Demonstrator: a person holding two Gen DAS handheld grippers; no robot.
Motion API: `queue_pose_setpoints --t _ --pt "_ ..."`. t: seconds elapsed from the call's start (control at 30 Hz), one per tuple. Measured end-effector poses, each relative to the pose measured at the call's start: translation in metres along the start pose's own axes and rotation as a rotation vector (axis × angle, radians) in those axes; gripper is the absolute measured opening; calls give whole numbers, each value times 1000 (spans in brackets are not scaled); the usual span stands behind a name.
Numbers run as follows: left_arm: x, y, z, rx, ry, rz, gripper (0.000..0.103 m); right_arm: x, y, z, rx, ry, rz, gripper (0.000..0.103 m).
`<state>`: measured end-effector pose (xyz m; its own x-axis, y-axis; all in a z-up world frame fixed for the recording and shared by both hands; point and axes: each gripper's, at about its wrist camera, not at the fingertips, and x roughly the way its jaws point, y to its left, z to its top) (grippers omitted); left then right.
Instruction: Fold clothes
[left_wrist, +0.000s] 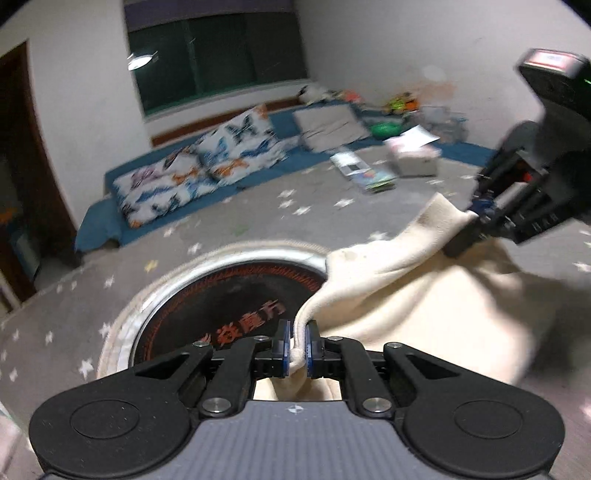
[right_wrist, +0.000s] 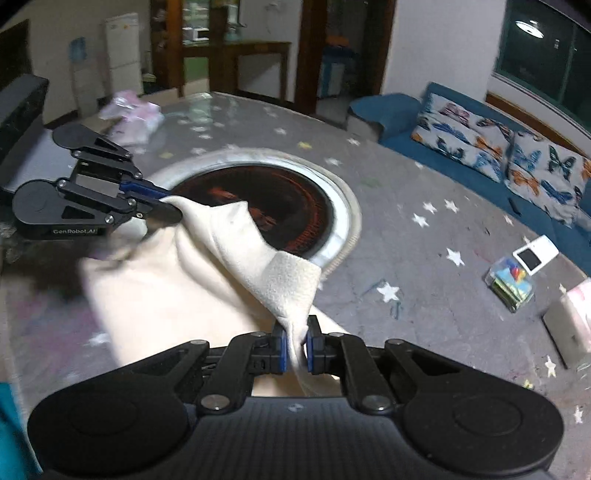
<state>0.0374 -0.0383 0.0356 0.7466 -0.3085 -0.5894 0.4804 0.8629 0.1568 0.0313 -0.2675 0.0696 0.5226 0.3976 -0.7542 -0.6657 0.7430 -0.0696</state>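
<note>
**Cream fleece lifted by two corners**

Cream fabric, a soft garment (right_wrist: 177, 280), hangs nearest, pinched at one edge by the right gripper (right_wrist: 295, 347), jaws clamped narrow on the cloth. To the left, the left gripper (left_wrist: 297, 349) grips another edge just as tightly. The cloth sags between them above the grey star-patterned table cover (right_wrist: 424, 258), partly over the round dark hotplate (right_wrist: 273, 206) beyond. Judged step: carrying the garment to spread it. Next likely calls for pulling both corners apart, then lowering it flat.

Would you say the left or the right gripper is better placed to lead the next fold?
Neither clearly: the left gripper and right gripper are both shut on the cream garment, which hangs between them.
</note>
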Motion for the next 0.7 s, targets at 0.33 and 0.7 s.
queue_pose_setpoints --t 0.33,0.7 --pt "24 19 -4 -92 42 93 21 17 -31 -13 209 -59 -109 33" --pt "18 -19 27 -126 -7 -89 18 20 -15 5 255 -102 -17 18"
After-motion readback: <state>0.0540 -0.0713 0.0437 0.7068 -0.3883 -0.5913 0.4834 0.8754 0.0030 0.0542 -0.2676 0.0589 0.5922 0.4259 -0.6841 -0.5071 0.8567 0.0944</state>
